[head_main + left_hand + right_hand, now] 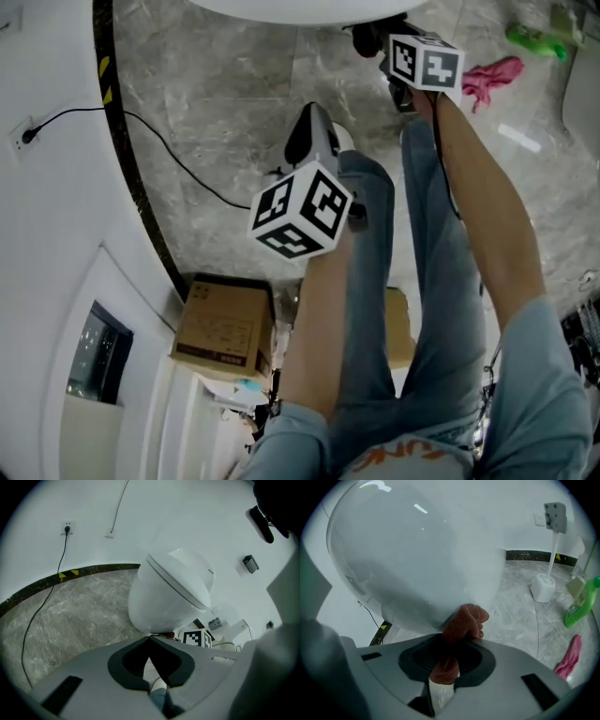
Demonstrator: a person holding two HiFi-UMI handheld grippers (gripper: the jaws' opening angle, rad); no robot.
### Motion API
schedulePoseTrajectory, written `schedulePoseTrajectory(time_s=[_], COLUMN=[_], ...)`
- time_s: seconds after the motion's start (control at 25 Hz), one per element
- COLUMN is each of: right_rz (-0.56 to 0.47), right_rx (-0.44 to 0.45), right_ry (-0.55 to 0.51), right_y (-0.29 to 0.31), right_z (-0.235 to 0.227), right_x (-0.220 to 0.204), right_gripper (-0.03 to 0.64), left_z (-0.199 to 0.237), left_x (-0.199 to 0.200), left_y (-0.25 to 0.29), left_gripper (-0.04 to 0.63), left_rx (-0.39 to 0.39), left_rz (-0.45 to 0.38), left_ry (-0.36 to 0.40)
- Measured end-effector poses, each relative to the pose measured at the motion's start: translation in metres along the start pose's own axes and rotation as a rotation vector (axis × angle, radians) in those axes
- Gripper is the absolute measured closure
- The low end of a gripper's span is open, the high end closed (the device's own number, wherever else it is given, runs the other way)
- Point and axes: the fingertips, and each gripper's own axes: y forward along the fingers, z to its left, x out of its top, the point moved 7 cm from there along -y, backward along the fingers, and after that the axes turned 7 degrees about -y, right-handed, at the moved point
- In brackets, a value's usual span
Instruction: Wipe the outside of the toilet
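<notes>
The white toilet (pixel 171 592) stands on the grey stone floor; only its rim (pixel 300 9) shows at the top of the head view. My right gripper (pixel 457 637) is shut on a rust-red cloth (pixel 465 619), and the cloth presses against the lower outside of the toilet bowl (pixel 417 559). In the head view the right gripper (pixel 372 37) reaches under the rim. My left gripper (pixel 150 638) is shut with nothing in it. It hangs back from the bowl and points at it, and appears as the left gripper (pixel 314 131) in the head view.
A green bottle (pixel 581 603) and a pink cloth (pixel 569 658) lie on the floor to the right, near a white brush holder (pixel 543 585). A black cable (pixel 169 150) runs from a wall socket. A cardboard box (pixel 223 323) sits behind my legs.
</notes>
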Motion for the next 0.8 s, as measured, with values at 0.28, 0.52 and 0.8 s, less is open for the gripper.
schedulePoseTrajectory(time_s=[0.28,0.52,0.8], right_rz=[0.007,-0.01,-0.167], right_rx=[0.131,0.313,0.372], right_ry=[-0.053,-0.073,-0.202], right_y=[-0.01,-0.075,-0.189], right_z=[0.057,0.101,0.138], right_x=[-0.01,-0.006,0.078], right_gripper=[0.538,0.543,0.543], left_z=[0.013,0.01,-0.07], left_x=[0.022,0.069,0.125], left_y=[-0.021,-0.061,-0.123], left_gripper=[0.6,0.6,0.6], left_rx=[-0.011,-0.039,-0.324], left_rz=[0.009,-0.049,-0.107], left_ry=[0.042,0.039,0.236])
